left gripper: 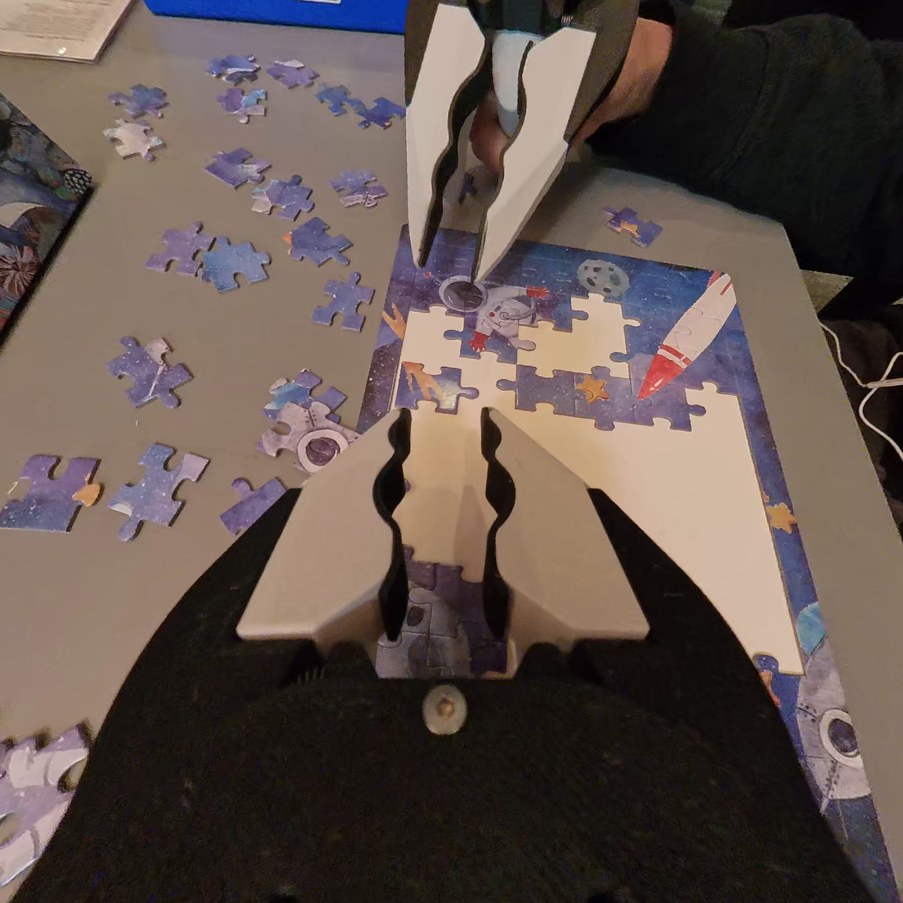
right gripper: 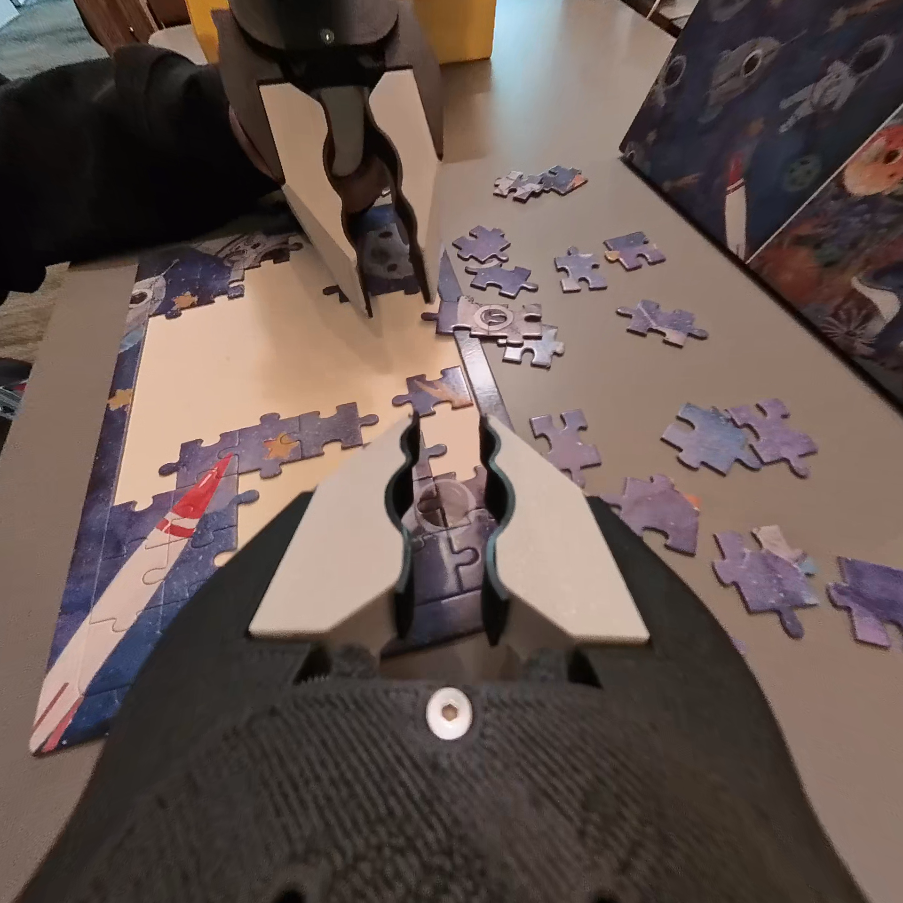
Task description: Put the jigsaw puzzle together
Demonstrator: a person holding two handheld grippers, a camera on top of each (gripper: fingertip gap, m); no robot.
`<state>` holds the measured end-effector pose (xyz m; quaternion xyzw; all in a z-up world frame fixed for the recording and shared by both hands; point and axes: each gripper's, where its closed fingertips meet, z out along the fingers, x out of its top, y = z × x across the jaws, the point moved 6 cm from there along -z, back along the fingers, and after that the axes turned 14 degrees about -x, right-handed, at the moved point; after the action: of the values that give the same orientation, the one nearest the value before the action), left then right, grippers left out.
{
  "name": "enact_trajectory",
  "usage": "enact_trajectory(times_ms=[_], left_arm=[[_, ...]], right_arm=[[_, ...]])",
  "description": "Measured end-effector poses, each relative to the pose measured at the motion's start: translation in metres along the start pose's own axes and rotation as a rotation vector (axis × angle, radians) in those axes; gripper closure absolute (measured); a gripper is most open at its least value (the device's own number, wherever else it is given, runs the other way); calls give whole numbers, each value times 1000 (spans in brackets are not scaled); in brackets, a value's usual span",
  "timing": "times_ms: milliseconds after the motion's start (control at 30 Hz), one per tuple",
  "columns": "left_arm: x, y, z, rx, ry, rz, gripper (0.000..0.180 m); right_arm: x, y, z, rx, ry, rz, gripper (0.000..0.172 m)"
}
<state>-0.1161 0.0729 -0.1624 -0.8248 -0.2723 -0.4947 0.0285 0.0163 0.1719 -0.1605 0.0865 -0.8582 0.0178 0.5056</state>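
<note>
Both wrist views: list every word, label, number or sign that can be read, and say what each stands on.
No text can be read in either view.
Printed sheet, far left on the table: lines of print, too small and blurred to read.
Blue box: white label cut off by the frame edge, unreadable.
Puzzle, loose pieces and picture box: artwork only, no lettering visible.

Left gripper (left gripper: 444,415) body: a black, coarse-textured shell is seen, fastened by one round silver screw (left gripper: 443,708).
Left fingers (left gripper: 342,527): pale grey wedges are lined with black wavy pads.
Right gripper (right gripper: 448,420) body: black ribbed plastic is shown, with a white screw (right gripper: 448,713).
Sleeve (left gripper: 782,137): dark fabric is worn.
</note>
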Motion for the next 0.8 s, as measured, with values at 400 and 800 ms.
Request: enact_trajectory(times_ms=[400, 800], left_arm=[[-4, -5, 4, 54, -52, -6, 149], [5, -7, -3, 121, -2, -9, 150]], right_arm=[[-9, 8, 0, -45, -61, 4, 149], [-7, 22, -10, -117, -40, 29, 147]])
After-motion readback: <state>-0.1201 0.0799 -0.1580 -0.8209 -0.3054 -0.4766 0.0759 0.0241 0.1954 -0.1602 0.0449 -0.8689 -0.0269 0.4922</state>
